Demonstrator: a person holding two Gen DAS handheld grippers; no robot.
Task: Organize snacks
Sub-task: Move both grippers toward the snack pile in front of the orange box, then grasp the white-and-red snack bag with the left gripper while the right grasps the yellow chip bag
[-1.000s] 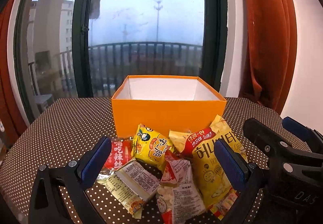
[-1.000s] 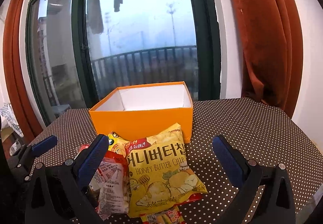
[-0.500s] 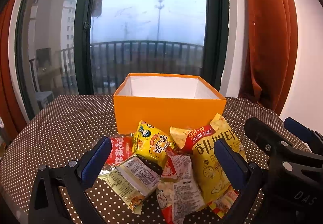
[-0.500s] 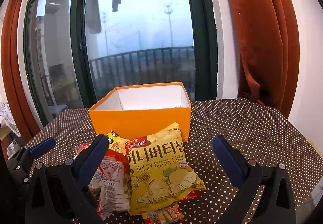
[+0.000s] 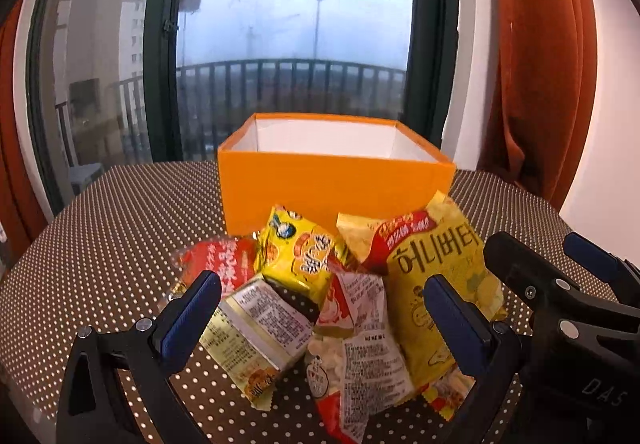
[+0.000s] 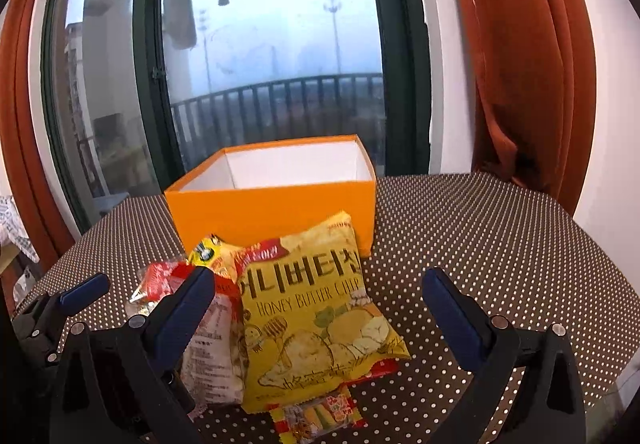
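A pile of snack packets lies on the dotted table in front of an empty orange box. The large yellow honey butter chip bag sits on the pile's right side. A small yellow packet, a red packet, a gold-edged packet and a red-and-white packet lie beside it. My left gripper hangs open above the pile, holding nothing. My right gripper is open over the chip bag, also empty. A small red candy packet pokes out below the bag.
The brown dotted tablecloth stretches bare to the right of the box. Behind the table stand a tall dark-framed window and rust-orange curtains. The right gripper's body shows at the right edge of the left wrist view.
Both grippers have edged forward and slightly lower toward the snack pile, so the box and packets look larger. Nothing has been picked up and both stay open.
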